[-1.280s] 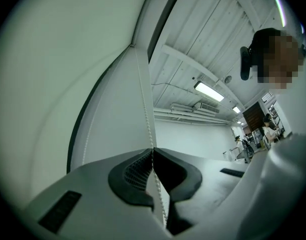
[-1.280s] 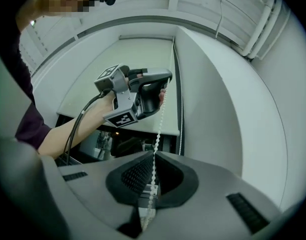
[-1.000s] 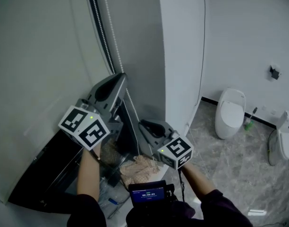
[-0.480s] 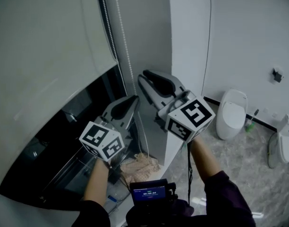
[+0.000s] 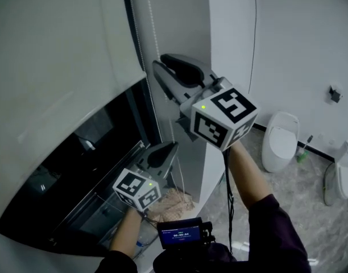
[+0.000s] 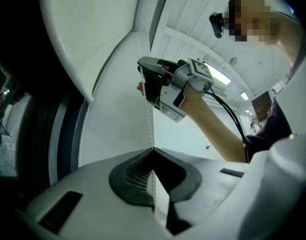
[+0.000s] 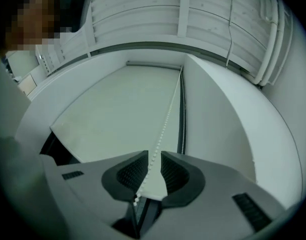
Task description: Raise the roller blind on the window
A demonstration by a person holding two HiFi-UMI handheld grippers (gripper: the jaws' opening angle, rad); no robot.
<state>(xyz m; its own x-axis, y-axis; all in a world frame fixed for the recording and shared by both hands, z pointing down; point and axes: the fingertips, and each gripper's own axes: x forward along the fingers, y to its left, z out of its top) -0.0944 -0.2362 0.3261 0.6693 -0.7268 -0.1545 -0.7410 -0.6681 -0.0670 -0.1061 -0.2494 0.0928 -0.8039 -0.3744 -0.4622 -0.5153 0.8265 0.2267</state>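
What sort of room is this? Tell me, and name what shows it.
Probably a bathroom: a white toilet stands on the marble-look floor with a brush beside it. The window carries a roller blind worked by a bead chain.

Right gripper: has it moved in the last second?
Yes. The right gripper rose along the bead chain, from level with the toilet to mostly above it.

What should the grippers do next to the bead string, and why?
Probably shut the right gripper on the bead chain. Its jaws stand apart with the chain running between them, high up, while the left gripper is shut on the chain lower down. The roller blind only partly uncovers the window.
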